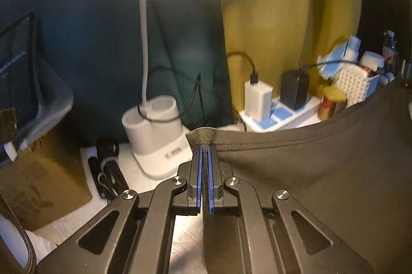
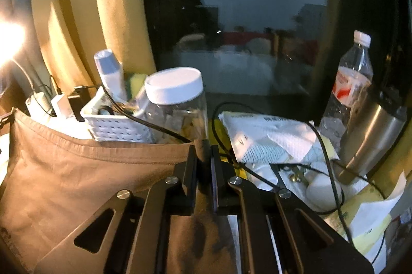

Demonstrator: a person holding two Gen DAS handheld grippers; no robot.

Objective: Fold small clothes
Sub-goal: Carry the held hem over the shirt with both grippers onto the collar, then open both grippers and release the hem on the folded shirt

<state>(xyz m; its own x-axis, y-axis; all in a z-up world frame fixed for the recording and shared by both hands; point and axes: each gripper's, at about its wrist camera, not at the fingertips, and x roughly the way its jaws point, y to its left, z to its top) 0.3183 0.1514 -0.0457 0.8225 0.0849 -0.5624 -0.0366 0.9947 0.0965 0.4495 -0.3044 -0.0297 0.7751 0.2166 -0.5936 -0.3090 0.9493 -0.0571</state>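
No text can be read anywhere. Lamp base (image 1: 164, 145) carries a small dark printed label, too blurred to make out. Tablet screen (image 1: 15, 68) at the left shows pale lines of text, illegible. Water bottle (image 2: 350, 83) has a red and white label, no letters legible. White packet (image 2: 270, 135) on the counter has dark print along its top edge, seen upside down and smeared, unreadable. Cardboard box (image 1: 38, 184) shows faint dark marks, not legible.
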